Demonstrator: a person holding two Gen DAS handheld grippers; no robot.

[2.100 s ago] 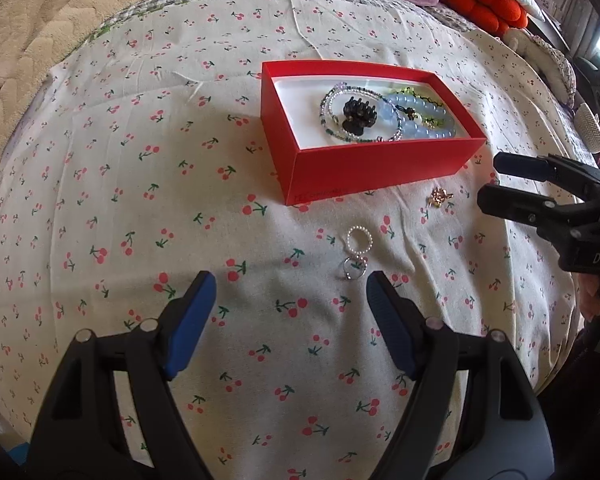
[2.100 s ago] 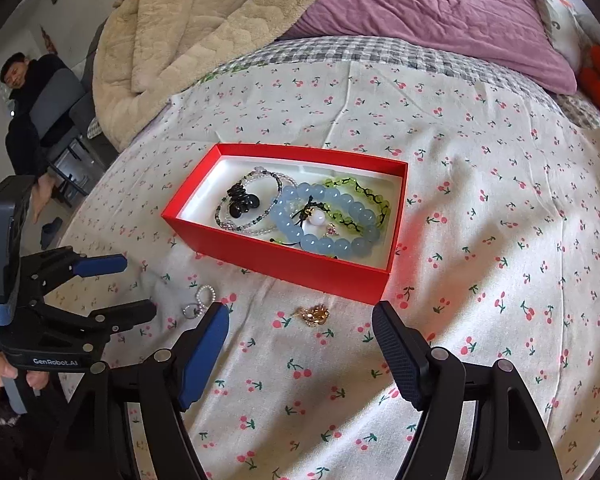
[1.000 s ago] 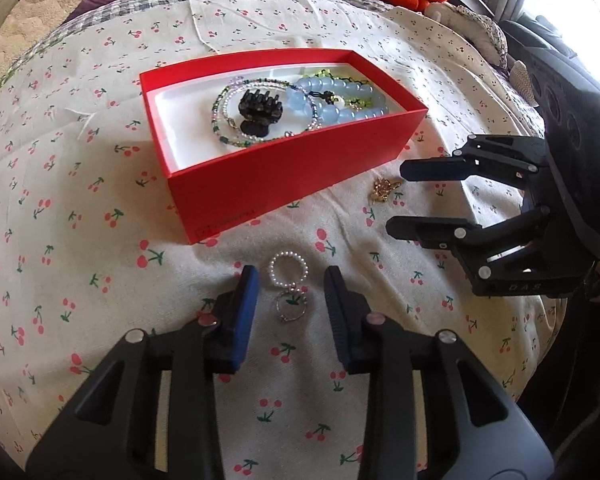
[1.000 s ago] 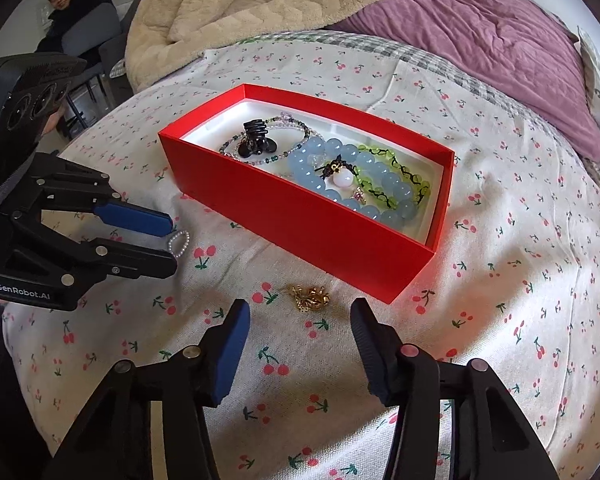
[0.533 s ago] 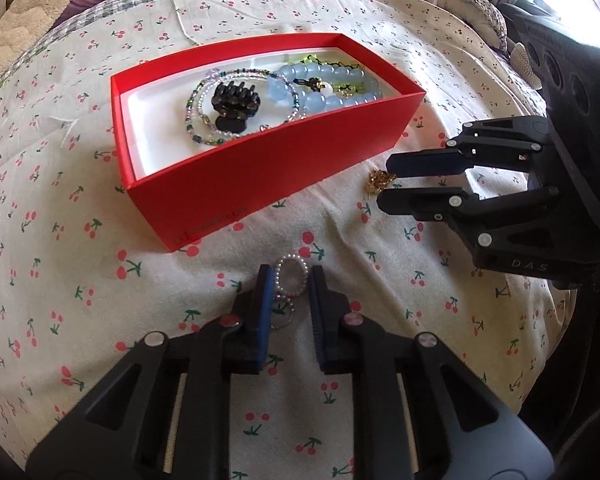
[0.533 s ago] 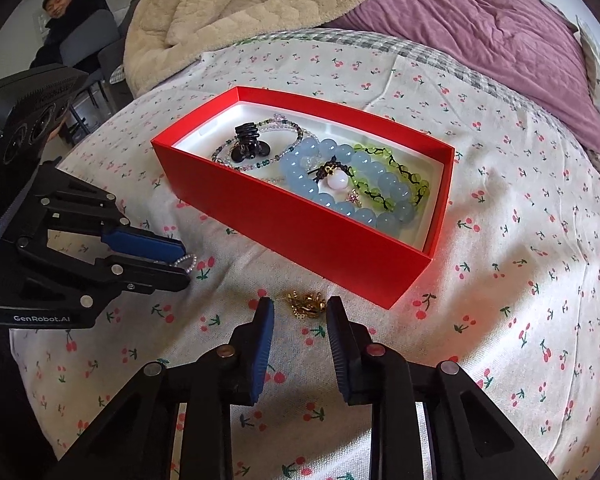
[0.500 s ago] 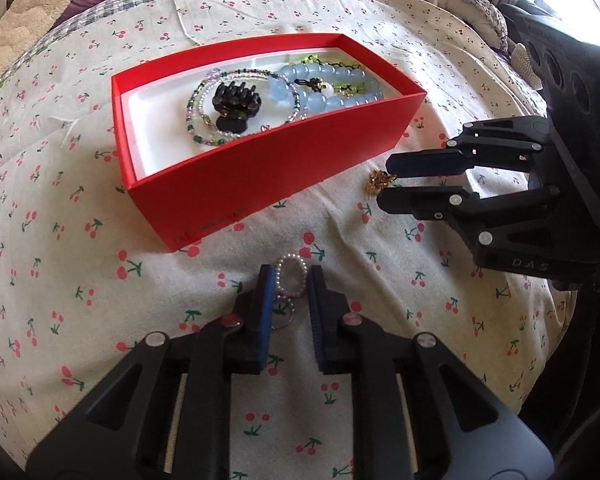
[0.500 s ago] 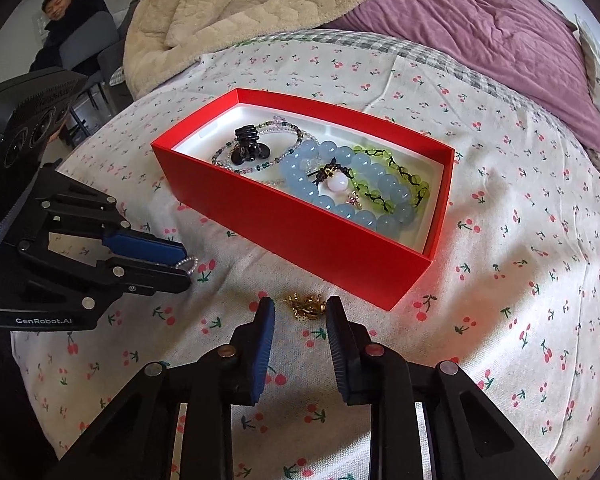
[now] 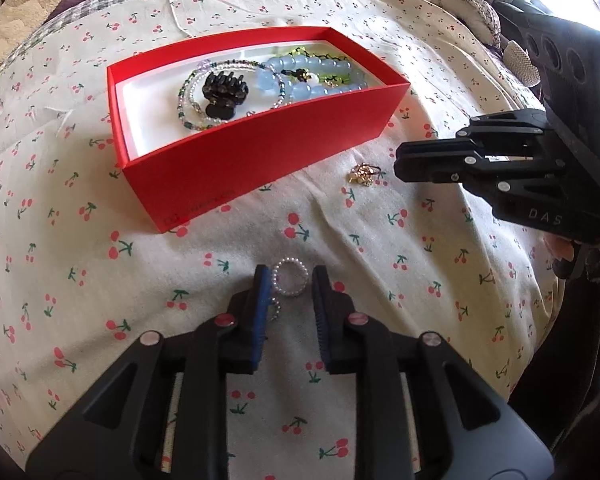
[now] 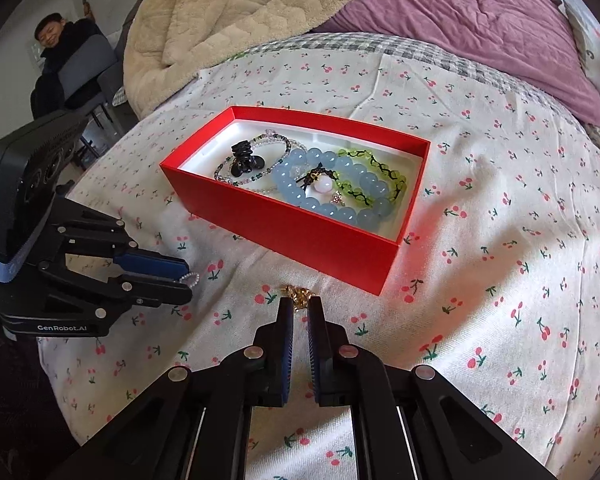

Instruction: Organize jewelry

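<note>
Left gripper: my left gripper (image 9: 288,280) points down at the cherry-print bedspread (image 9: 80,248), and its jaws are opening just now. The pearl ring (image 9: 289,279) lies between the blue pads, touching the left pad and clear of the right, so nothing is clamped.
Silver ring: a small silver piece (image 9: 275,312) lies just behind the pearl ring, mostly hidden by my left finger.
Right gripper: my right gripper (image 10: 300,308) has its jaws drawn nearly together, with only a thin slit between the pads.
Gold charm: the gold charm (image 10: 299,295) sits on the bedspread at the very tips of my right fingers. Whether the pads pinch any part of it I cannot tell.
Red box: the open red box (image 10: 284,224) stands on the bedspread just beyond both grippers.
In the box: a blue bead bracelet (image 10: 300,196), a green bead bracelet (image 10: 380,180), a thin beaded bracelet (image 10: 268,144) and a black hair clip (image 10: 246,160) lie on its white lining.
Background: a beige blanket (image 10: 236,12) and a purple quilt (image 10: 460,20) lie beyond the box; a seated person (image 10: 64,64) is at the far left.
</note>
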